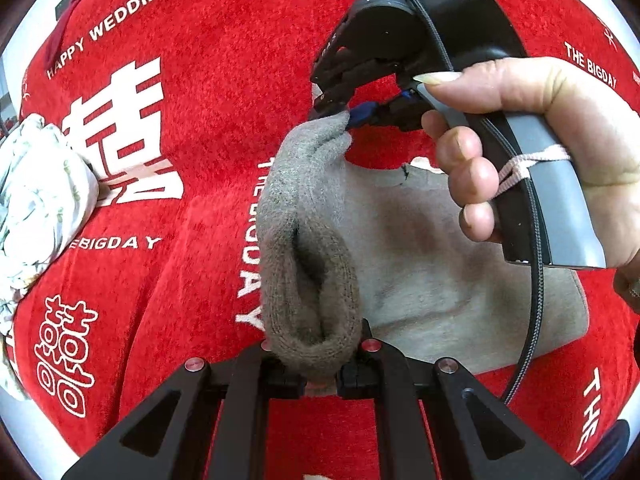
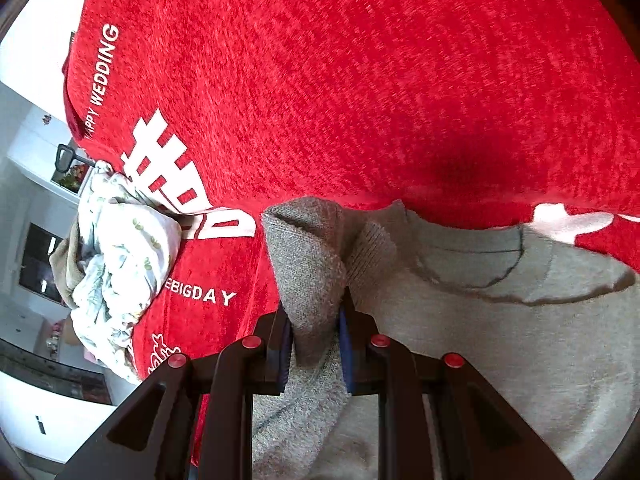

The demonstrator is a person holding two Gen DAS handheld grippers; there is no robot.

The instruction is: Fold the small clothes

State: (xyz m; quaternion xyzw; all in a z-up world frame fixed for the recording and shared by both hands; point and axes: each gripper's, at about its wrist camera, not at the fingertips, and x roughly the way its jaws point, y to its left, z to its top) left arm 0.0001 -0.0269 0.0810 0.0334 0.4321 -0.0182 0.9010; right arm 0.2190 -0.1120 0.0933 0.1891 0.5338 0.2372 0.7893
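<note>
A small grey knit sweater [image 1: 420,248] lies on the red cloth, its neckline showing in the right wrist view [image 2: 472,264]. My left gripper [image 1: 320,364] is shut on a raised fold of the sweater's left edge [image 1: 308,264]. My right gripper [image 1: 346,114] is shut on the far end of the same fold, near the shoulder; in its own view [image 2: 316,344] the grey knit [image 2: 308,256] bunches between its jaws. The fold is lifted off the cloth between both grippers.
A red "Happy Wedding" cloth [image 1: 208,80] with white lettering covers the table. A crumpled white floral garment [image 1: 36,192] lies at the left edge, also in the right wrist view [image 2: 120,256]. The cloth's edge and a room lie beyond at left.
</note>
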